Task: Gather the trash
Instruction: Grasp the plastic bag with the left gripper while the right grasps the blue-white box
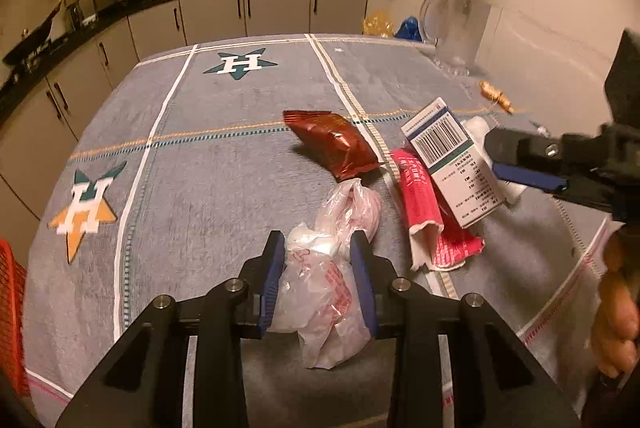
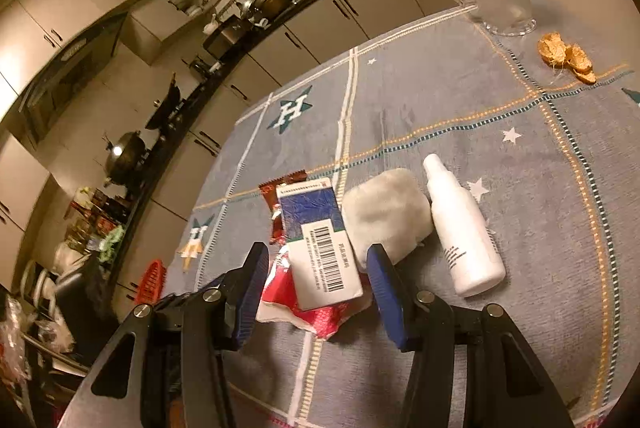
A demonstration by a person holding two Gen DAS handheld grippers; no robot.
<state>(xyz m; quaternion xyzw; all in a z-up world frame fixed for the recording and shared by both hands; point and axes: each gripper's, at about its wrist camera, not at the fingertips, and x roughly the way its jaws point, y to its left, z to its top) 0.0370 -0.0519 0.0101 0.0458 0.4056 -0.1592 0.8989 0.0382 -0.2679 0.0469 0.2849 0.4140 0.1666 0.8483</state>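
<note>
On a star-patterned tabletop (image 1: 200,156), the left gripper (image 1: 320,252) pinches a crumpled plastic bag (image 1: 324,288) between its blue fingers. The right gripper (image 2: 318,260) hovers with fingers spread wide around a barcoded carton (image 2: 320,248) lying on a flattened red paper cup (image 2: 316,316). A red snack wrapper (image 1: 336,144) lies just beyond the bag.

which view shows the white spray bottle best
The right wrist view: the white spray bottle lies fully visible on the tablecloth, right of the barcode box. In the left wrist view the box and the right gripper hide nearly all of it.
</note>
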